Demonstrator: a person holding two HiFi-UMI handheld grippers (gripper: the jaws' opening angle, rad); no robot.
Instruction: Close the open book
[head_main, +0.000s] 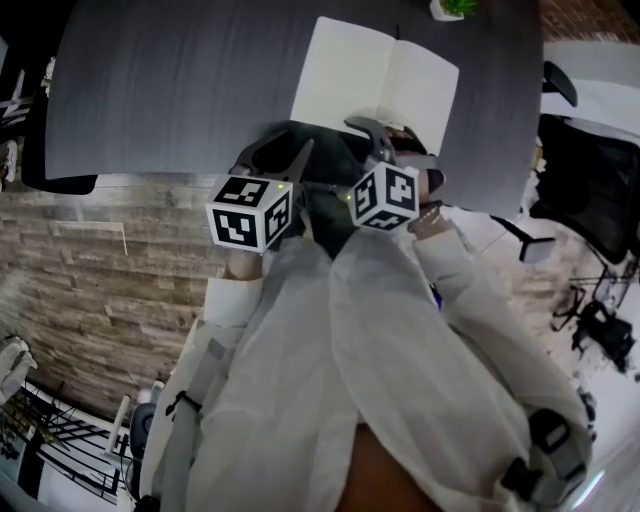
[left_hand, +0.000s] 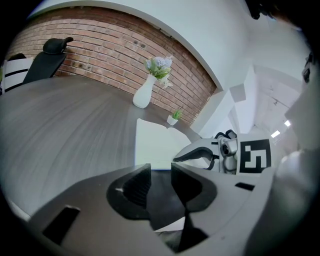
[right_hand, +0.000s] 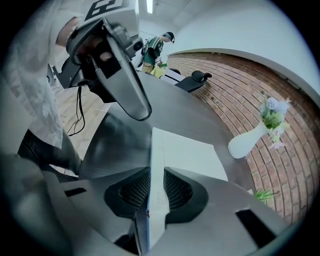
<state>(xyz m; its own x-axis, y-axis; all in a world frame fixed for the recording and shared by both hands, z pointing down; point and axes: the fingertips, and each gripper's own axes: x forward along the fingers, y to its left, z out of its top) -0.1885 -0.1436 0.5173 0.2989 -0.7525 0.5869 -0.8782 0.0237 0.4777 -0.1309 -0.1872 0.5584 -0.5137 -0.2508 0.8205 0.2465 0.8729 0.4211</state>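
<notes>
The left tool (left_hand: 160, 167) hangs just short of the open book's (left_hand: 150, 142) near edge, below its left-hand leaf. Its jaws stand moderately apart with only dark bench (left_hand: 60, 125) between them, so it holds nothing. In the head view this left tool (head_main: 278, 152) sits at the book's near left corner, close but apart.

The open book (head_main: 345, 80) lies flat with white pages up. Its spine runs away from the person, so the long axis points from near to far and the two leaves lie left and right of it.

The right tool (right_hand: 156, 172) has its ribbed pads closed onto a thick white edge of the book (right_hand: 185, 155). In the head view this right tool (head_main: 395, 140) meets the near edge of the right-hand leaf. Whether it has the cover alone or pages with it I cannot tell. By my reading this hand is placed to lift that leaf and swing it leftward over the spine, while the empty tool is placed to steady the other leaf.

The bench is dark grey, smooth and mostly bare. A white vase (left_hand: 142, 95) of flowers and a small potted plant (left_hand: 173, 120) stand beyond the book's far edge. Behind them runs a brick wall (left_hand: 100, 55), with an office chair (left_hand: 47, 57) off to the book's far left.
</notes>
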